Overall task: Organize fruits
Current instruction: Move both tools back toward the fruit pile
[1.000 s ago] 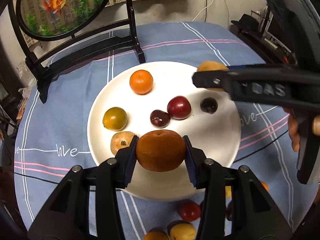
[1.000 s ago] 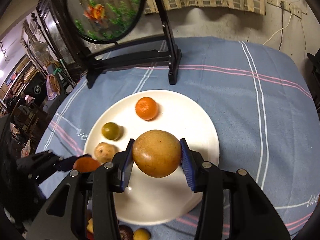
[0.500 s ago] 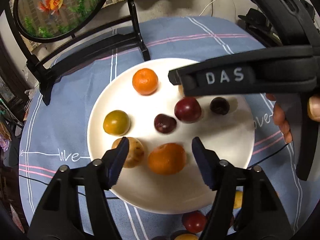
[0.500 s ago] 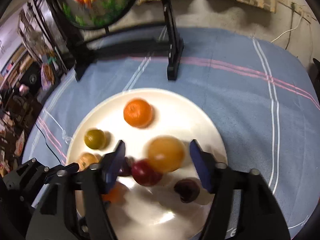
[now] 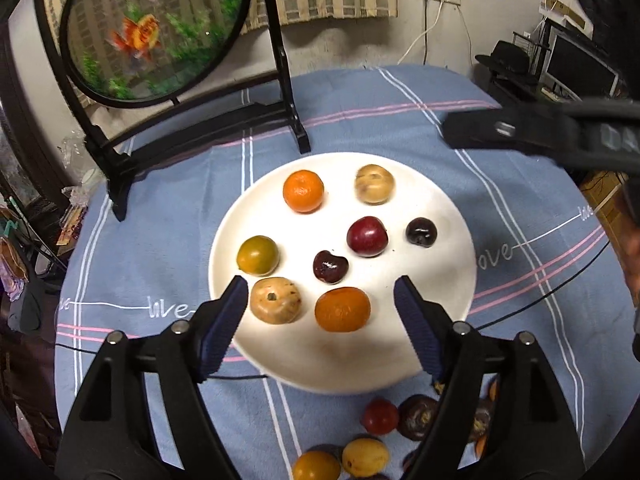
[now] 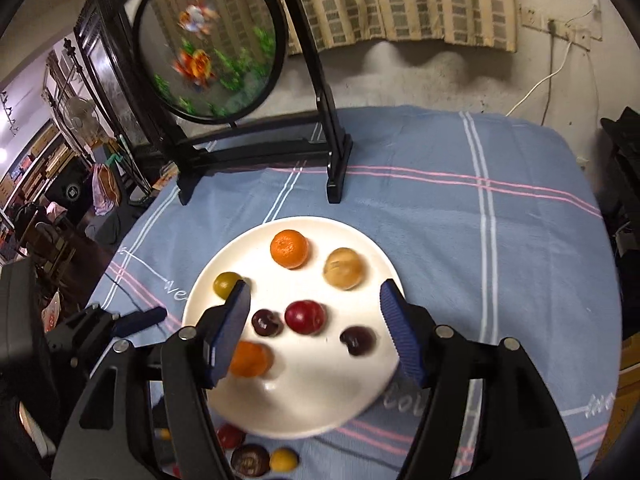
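Note:
A white plate (image 5: 444,264) (image 6: 320,400) on the blue tablecloth holds several fruits. In the left wrist view I see an orange (image 5: 303,191), a tan fruit (image 5: 374,184), a red plum (image 5: 367,237), two dark cherries (image 5: 421,232) (image 5: 329,267), a green-yellow fruit (image 5: 257,255), a beige fruit (image 5: 275,300) and a second orange (image 5: 342,309). My left gripper (image 5: 320,300) is open and empty above that orange. My right gripper (image 6: 314,306) is open and empty over the plate; the tan fruit (image 6: 344,268) lies beyond it.
Several loose fruits lie on the cloth near the plate's front edge, among them a red one (image 5: 380,416) and a yellow one (image 5: 365,457). A black stand with a round fish panel (image 5: 152,28) (image 6: 212,44) stands behind the plate.
Both grippers opened. The left let go of its orange and the right let go of its tan fruit; both fruits lie on the plate. Both grippers pulled back and up.

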`<control>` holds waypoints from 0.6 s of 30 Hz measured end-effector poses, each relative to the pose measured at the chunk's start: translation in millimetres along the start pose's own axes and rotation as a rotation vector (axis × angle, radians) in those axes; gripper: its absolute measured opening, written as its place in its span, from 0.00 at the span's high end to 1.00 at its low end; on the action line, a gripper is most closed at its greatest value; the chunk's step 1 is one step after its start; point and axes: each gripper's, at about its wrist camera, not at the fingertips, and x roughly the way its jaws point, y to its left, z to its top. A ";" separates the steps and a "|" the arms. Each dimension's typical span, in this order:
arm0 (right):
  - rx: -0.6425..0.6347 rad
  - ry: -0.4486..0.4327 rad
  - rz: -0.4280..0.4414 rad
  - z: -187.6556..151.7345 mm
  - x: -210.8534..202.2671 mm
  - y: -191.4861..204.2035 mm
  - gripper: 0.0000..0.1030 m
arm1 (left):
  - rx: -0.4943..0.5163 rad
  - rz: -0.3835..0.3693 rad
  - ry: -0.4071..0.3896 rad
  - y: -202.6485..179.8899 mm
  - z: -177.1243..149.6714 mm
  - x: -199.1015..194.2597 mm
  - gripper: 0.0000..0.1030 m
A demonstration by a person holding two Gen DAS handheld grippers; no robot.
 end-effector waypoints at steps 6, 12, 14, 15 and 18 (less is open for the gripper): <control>-0.045 -0.043 -0.009 -42.0 -57.2 16.1 0.34 | -0.048 0.012 -0.042 18.1 -19.2 -37.8 0.08; -0.148 0.025 -0.082 -127.6 -76.6 33.5 0.34 | -0.102 0.042 -0.028 47.9 -59.8 -59.1 0.05; -0.152 0.081 -0.091 -165.5 -71.4 37.9 0.34 | -0.102 0.057 -0.007 55.3 -77.9 -62.1 0.05; -0.158 0.102 -0.098 -178.1 -67.5 40.0 0.34 | -0.113 0.056 0.011 59.7 -89.3 -63.5 0.05; -0.159 0.184 -0.096 -213.8 -51.8 46.6 0.34 | -0.148 0.010 0.063 66.8 -118.4 -68.0 0.05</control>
